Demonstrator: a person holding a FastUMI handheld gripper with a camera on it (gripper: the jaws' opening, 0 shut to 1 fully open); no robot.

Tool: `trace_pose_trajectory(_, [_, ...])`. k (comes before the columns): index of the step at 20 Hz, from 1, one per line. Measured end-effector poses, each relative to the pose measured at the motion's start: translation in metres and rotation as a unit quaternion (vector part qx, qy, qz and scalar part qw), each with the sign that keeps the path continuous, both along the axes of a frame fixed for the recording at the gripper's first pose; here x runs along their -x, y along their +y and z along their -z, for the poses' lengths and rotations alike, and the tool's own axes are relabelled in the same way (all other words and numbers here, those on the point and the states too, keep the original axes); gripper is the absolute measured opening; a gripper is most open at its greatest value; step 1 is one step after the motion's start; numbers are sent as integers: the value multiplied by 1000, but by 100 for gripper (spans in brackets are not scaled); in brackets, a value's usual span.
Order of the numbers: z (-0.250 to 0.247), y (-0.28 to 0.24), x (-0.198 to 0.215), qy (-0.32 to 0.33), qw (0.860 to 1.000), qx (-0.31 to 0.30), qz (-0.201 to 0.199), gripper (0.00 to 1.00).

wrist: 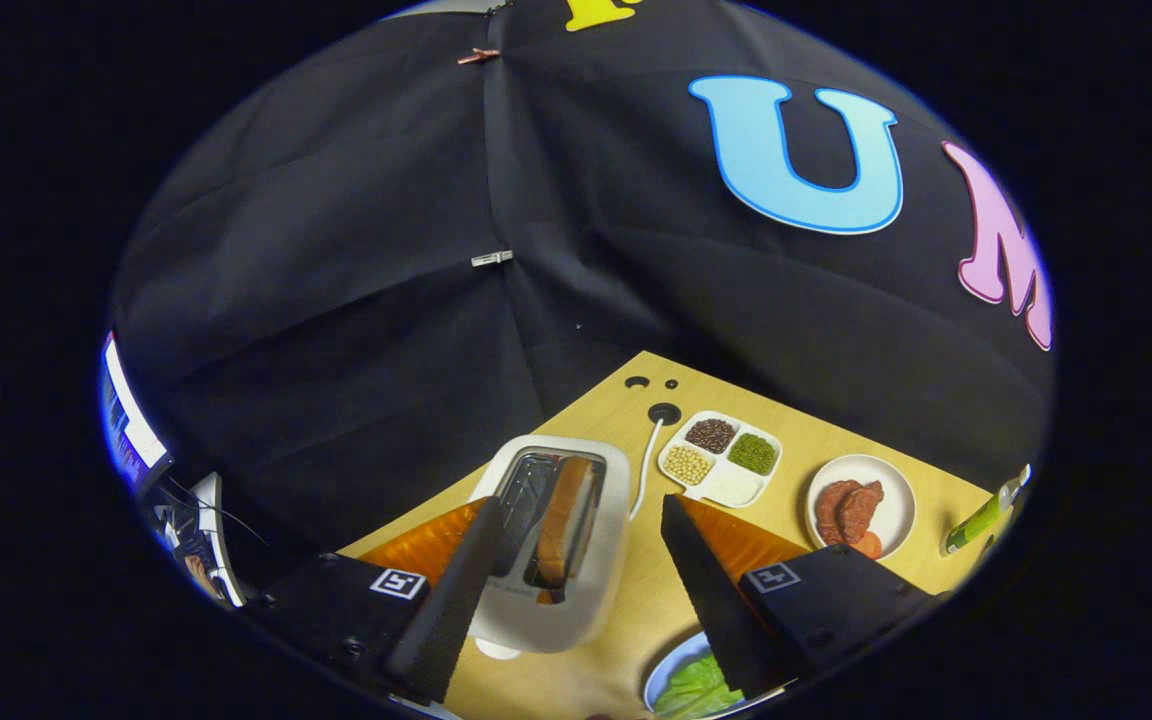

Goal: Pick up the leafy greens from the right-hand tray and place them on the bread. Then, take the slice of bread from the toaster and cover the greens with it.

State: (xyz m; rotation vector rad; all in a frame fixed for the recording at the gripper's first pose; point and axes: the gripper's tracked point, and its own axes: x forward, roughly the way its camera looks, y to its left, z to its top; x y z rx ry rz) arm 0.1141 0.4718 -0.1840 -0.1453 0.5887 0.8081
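Above wooden table [626, 600]: black two-finger gripper [576, 520] spread wide, empty, straddling white toaster [576, 590] w/ brown bread slice [566, 520] upright in slot, apparently lining up grab. Green leafy greens [691, 690] on plate beside right finger.

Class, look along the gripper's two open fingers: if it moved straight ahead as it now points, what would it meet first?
Probably the toaster, which sits between and just ahead of the open gripper, with the bread slice standing in its slot. Depth is hard to judge, so the gripper might pass above it.
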Motion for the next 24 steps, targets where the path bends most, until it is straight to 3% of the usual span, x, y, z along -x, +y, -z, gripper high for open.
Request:
trace_pose_trajectory(11, [43,28,-15,6,998,53,18,99])
trace_pose_trajectory(12, [44,30,-15,4,998,56,18,93])
trace_pose_trajectory(15, [52,34,-12,8,998,65,18,52])
trace_pose_trajectory(18, [60,31,-15,13,996,81,28,48])
trace_pose_trajectory(20, [58,30,-15,21,996,80,31,20])
trace_pose_trajectory(24, [54,30,-11,30,997,72,15,14])
